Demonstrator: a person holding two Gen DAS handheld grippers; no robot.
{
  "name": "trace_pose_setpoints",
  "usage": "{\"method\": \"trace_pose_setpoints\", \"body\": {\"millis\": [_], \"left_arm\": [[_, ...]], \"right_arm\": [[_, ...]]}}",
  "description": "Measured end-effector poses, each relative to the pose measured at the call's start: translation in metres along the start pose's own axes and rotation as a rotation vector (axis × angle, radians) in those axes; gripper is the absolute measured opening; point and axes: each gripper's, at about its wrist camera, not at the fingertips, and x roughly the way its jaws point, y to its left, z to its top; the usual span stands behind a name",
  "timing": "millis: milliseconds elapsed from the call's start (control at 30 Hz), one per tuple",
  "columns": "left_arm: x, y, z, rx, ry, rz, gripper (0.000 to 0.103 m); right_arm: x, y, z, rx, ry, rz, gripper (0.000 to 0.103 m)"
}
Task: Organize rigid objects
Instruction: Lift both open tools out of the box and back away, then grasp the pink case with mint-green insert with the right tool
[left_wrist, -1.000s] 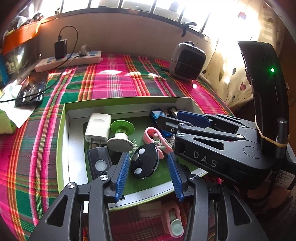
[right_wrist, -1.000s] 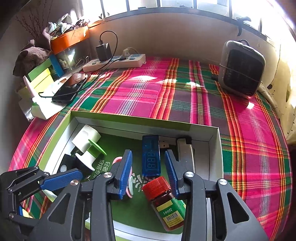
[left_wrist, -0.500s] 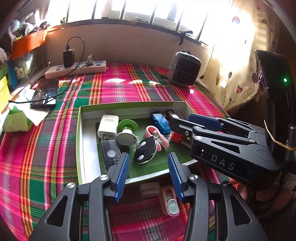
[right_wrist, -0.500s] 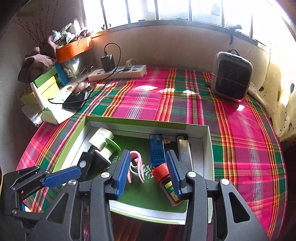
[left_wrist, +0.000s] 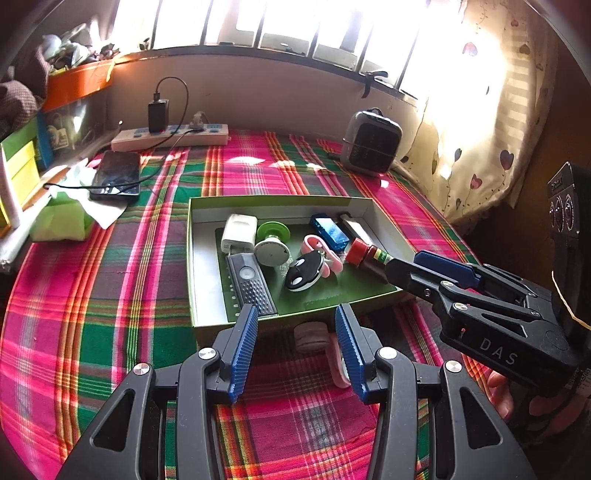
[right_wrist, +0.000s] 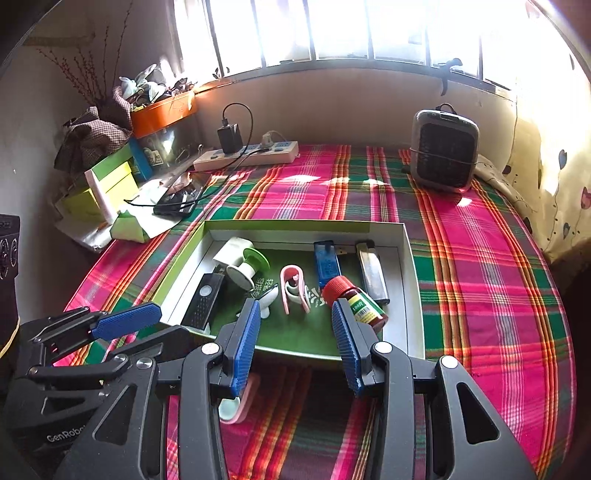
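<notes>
Both grippers hang over the near edge of the green-walled box (left_wrist: 280, 201), and neither carries anything: the left gripper (left_wrist: 295, 347) has its blue pads spread with only the plaid cloth (left_wrist: 110, 295) showing between them, and the right gripper (right_wrist: 295, 343) stands the same way, jaws parted and empty. The box already holds most of the rigid items: a white charger (left_wrist: 239, 232), a green-and-white spool (left_wrist: 272, 245), a black remote (left_wrist: 251, 284), a black key fob (left_wrist: 304, 273), a pink clip (right_wrist: 293, 291), a blue USB meter (right_wrist: 327, 262), a silver lighter (right_wrist: 371, 271) and a red-capped bottle (right_wrist: 354, 302) lying on its side. Two things are left outside, on the cloth just in front of the box wall: a round grey-brown piece (left_wrist: 311, 334) and a pink-and-white clip (left_wrist: 340, 363) beside it. The step in hand looks like the pause between placements. The next move would call for lowering one gripper onto one of these stragglers, likely the left, which sits right over them, closing across its narrow width and lifting it over the wall.
</notes>
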Motion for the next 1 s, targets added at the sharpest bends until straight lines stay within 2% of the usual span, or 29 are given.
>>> {"method": "trace_pose_setpoints", "body": {"millis": [267,500,633,1000], "left_arm": [[-0.009,0.018,-0.019,-0.052,0.008,-0.006,0.043],[-0.013,0.032,-0.032,-0.092,0.017,-0.006,0.043],[-0.015,0.042,-0.037,-0.114,0.022,-0.004,0.043],[-0.011,0.058,-0.044,-0.135,0.046,-0.007,0.043]], "right_arm": [[-0.007,-0.005,-0.024,0.037,0.022,-0.014,0.042],[0.001,0.006,-0.044,0.039,0.073,0.018,0.042],[0.008,0.017,-0.049,0.025,0.092,0.044,0.042],[0.031,0.036,-0.059,-0.006,0.147,0.032,0.042]]}}
